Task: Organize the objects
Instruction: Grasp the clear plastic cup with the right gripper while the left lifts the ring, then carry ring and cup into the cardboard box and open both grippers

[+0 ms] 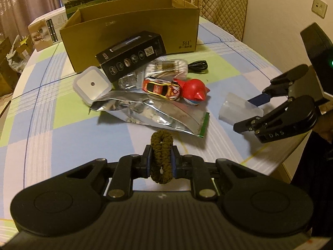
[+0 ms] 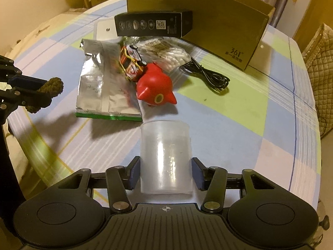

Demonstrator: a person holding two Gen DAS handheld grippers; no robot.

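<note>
My left gripper [image 1: 161, 156] is shut on a brown braided cord loop [image 1: 161, 139], held just above the checked tablecloth. The right wrist view shows that same loop [image 2: 54, 85] in the left gripper [image 2: 44, 93] at the left edge. My right gripper [image 2: 166, 166] has a clear plastic cup [image 2: 165, 145] between its pads, mouth pointing away, and both pads touch its sides. From the left wrist the cup [image 1: 235, 108] sits in the right gripper [image 1: 244, 113] at the right. An open cardboard box [image 1: 133, 27] stands behind the pile.
The pile holds a black carton [image 1: 133, 56], white square lid [image 1: 92, 85], silver foil bag [image 1: 149, 112], toy car [image 1: 161, 87], red toy [image 1: 193, 89], cotton swabs [image 1: 166, 65] and black cable [image 2: 208, 75]. A padded chair [image 1: 224, 4] stands beyond the table edge.
</note>
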